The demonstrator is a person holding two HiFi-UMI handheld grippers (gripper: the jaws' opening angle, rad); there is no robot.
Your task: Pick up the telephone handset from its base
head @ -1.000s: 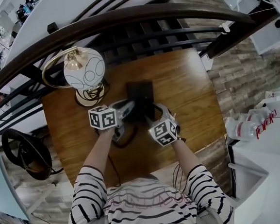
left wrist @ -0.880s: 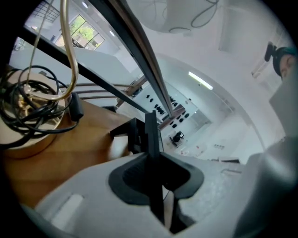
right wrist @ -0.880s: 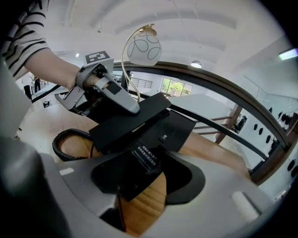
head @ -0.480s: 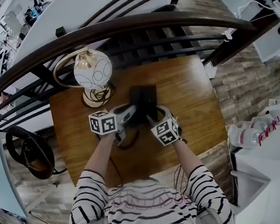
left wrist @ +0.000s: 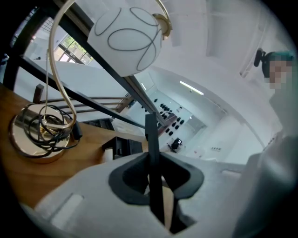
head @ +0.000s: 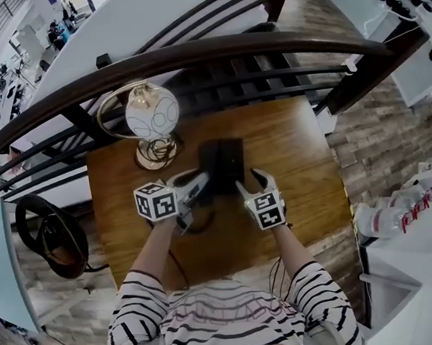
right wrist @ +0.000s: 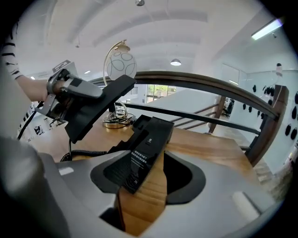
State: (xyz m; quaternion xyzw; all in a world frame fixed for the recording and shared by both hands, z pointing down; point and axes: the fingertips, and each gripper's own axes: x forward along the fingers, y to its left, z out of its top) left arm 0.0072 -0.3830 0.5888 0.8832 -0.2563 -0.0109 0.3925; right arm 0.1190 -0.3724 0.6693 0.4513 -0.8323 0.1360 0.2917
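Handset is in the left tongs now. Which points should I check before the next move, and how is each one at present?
1. Left tongs shut on handset: ok.
2. Handset lifted clear of base: ok.
3. Base resting on table: ok.
4. Coiled cord partly lying on table, not taut: ok.
5. Handset apart from lamp: ok.
6. Right tongs free of base: cannot tell; jaws apart, base between them.
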